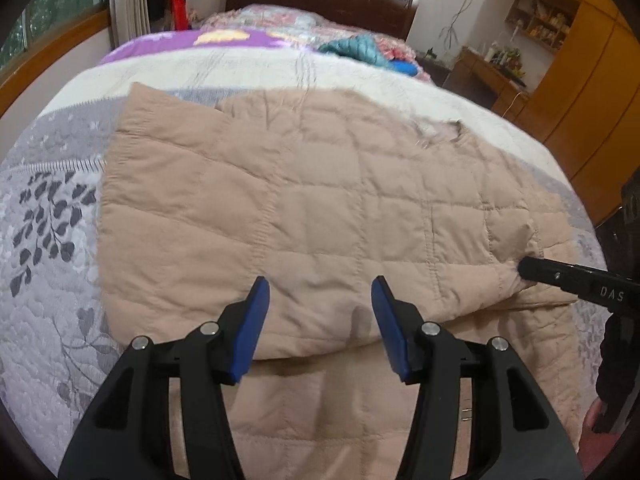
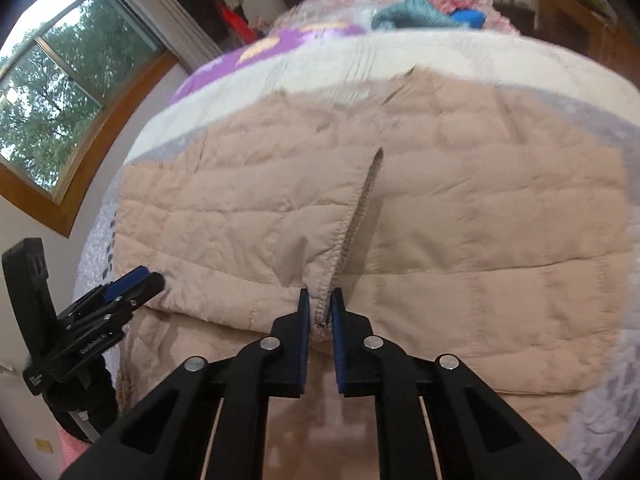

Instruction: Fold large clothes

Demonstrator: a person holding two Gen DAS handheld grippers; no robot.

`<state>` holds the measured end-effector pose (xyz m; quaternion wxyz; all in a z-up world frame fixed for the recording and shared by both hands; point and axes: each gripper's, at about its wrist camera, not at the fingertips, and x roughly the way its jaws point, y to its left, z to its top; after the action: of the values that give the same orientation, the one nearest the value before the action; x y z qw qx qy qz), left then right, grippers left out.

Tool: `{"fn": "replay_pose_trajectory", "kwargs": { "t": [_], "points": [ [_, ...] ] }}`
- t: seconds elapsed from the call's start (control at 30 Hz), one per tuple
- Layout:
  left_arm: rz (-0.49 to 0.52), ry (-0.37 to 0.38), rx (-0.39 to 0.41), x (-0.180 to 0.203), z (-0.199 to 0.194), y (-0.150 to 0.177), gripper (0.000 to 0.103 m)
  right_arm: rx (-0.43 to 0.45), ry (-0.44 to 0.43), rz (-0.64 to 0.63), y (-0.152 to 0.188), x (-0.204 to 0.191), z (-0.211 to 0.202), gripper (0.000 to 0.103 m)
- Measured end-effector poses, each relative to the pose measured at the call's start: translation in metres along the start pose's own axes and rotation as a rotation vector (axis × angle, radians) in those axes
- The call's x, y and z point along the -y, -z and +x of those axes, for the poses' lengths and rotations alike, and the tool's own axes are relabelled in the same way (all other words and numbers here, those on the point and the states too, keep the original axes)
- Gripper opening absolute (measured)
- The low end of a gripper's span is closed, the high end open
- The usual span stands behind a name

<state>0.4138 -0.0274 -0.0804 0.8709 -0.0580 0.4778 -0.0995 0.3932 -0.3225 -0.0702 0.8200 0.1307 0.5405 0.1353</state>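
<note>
The beige quilted jacket (image 1: 312,200) lies spread across the bed (image 1: 52,240), partly folded, with one layer doubled over the lower panel near the bed's front edge.

Left: the left hand-held gripper (image 1: 320,316) stands about half open above the folded edge. Its blue pads (image 1: 250,328) straddle the fabric and hold nothing.

Right: the right hand-held gripper (image 2: 320,316) is clamped on the elasticated hem or cuff edge (image 2: 360,216) of the upper layer; a thin ridge of fabric shows between the pads.

Risks, as judged:
- The right grip takes only a narrow bite at the edge. Slick padded fabric may slip free under a lift or pull.
- With one side pinched and the other loose, a pull would probably drag the garment askew and bunch the layers.
- If the left jaws close where they stand, they may catch both layers, or the bedspread underneath.
- The lower panel hangs near the bed's edge and could slide off.

Containers: none in use. The far shelves (image 1: 540,20) hold small items too blurred to identify.
</note>
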Motion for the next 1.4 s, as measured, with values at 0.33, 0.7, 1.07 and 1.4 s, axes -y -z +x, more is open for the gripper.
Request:
{"fn": "replay_pose_trajectory", "kwargs": {
  "t": [0.33, 0.7, 1.07, 1.4],
  "points": [
    [-0.038, -0.024, 0.066, -0.005, -0.009, -0.02, 0.052, 0.135, 0.132, 0.084, 0.008, 0.065, -0.069, 0.01],
    [-0.017, -0.091, -0.022, -0.013, 0.047, -0.012, 0.052, 0.026, 0.156, 0.178, 0.023, 0.111, -0.015, 0.009],
    [0.01, -0.071, 0.018, -0.002, 0.02, -0.017, 0.051, 0.165, 0.174, 0.181, 0.029, 0.099, -0.057, 0.015],
    [0.05, 0.021, -0.042, 0.045, 0.043, -0.009, 0.051, 0.065, 0.104, 0.07, 0.017, 0.041, -0.012, 0.015]
  ]
}}
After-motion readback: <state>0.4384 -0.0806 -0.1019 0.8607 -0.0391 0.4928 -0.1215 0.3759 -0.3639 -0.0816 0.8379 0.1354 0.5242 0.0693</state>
